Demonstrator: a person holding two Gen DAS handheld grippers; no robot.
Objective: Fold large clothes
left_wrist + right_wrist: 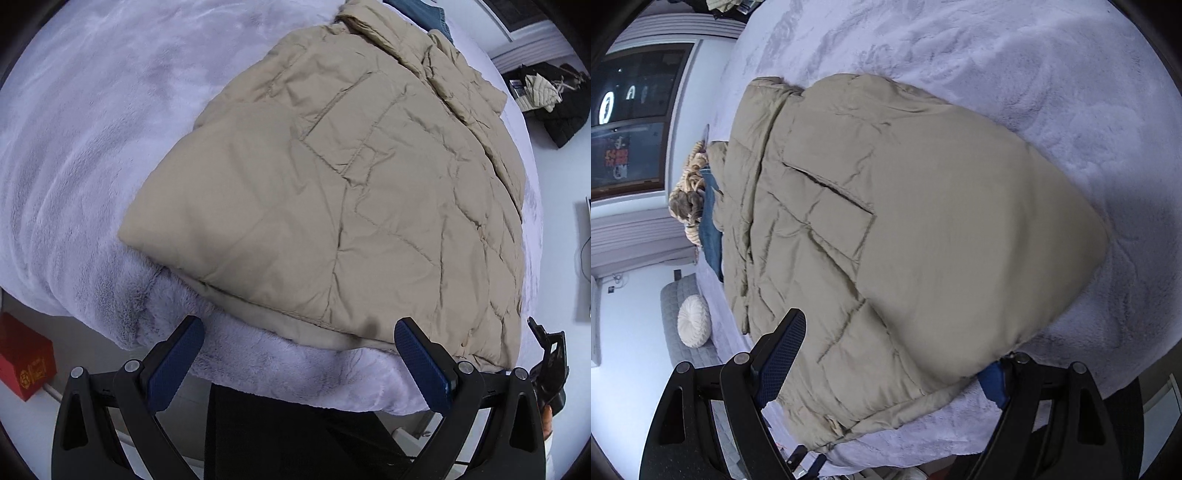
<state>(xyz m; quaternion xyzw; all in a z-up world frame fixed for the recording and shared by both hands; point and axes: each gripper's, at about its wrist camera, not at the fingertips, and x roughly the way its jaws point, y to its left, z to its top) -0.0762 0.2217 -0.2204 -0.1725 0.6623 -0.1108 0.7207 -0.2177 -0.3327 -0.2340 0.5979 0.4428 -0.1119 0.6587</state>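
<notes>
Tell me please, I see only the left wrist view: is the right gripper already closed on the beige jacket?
Observer: No. The right gripper is open, and the near corner of the beige jacket lies between its fingers.
Operator: Are both fingers visible?
Observer: One blue finger stands clear above the fabric. The other is mostly hidden behind the jacket's edge.
Operator: What is beside the bed on that side?
Observer: A white round cushion lies on a grey quilted seat.
</notes>
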